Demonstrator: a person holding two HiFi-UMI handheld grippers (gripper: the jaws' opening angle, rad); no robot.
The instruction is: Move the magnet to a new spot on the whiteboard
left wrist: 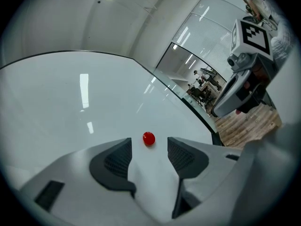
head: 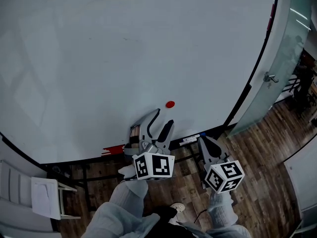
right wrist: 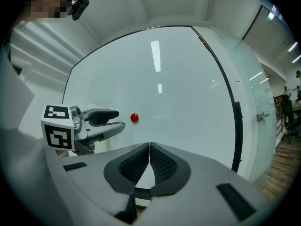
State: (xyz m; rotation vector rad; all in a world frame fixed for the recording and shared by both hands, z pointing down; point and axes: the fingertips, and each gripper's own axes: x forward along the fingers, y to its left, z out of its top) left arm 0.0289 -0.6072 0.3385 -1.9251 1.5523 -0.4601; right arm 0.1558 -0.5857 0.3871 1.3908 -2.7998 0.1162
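Left claw (head: 164,116) agape, aimed at magnet (head: 170,104), seemingly round, flat on whiteboard (head: 124,48).

Whiteboard (head: 124,43) lies bare around the magnet (head: 170,104), open to the left tool (head: 164,117).

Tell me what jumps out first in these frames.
A lone red magnet sits low on an otherwise bare whiteboard. The left tool is open and pointed straight at it, with the magnet just ahead of its tips and not yet touched. The right tool is shut and empty, held back to the lower right, off the board.
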